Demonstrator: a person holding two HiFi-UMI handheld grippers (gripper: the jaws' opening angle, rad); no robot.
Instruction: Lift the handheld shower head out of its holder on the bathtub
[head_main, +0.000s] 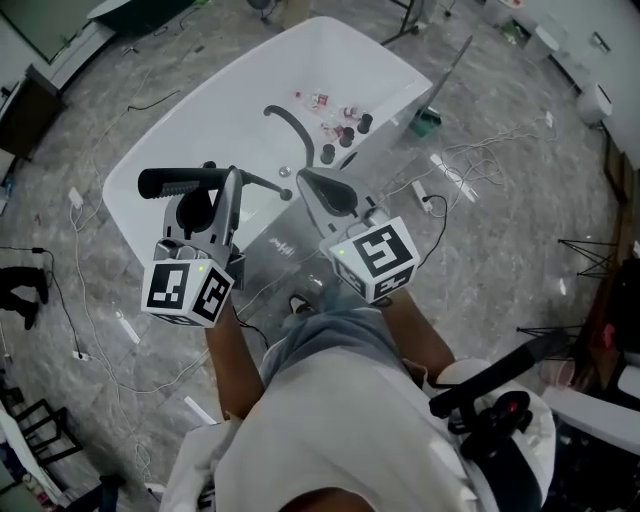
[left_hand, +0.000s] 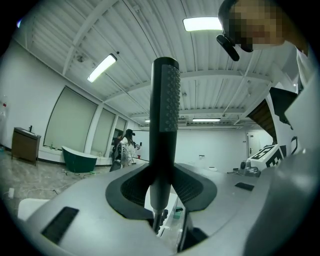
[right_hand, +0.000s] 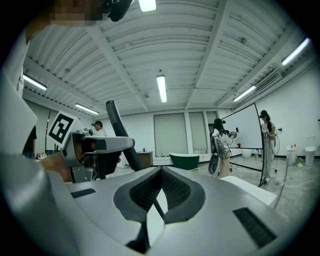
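Note:
The black handheld shower head (head_main: 180, 182) is out over the white bathtub (head_main: 200, 110), lying level and pointing left in the head view. My left gripper (head_main: 232, 180) is shut on its handle. In the left gripper view the shower head (left_hand: 165, 125) stands upright between the pads of the left gripper (left_hand: 161, 200), nozzle face to the right. A thin hose (head_main: 262, 181) runs from the handle toward the tub's rim. My right gripper (head_main: 318, 185) is beside it on the right, shut with nothing in it; its pad tips (right_hand: 161, 172) meet. The right gripper view shows the shower head (right_hand: 117, 130) at its left.
A black curved faucet spout (head_main: 292, 127) and several small bottles (head_main: 335, 110) sit on the tub's far rim. Cables (head_main: 470, 160) trail over the grey floor around the tub. Other people (right_hand: 220, 150) and a green tub (right_hand: 185, 161) stand far off.

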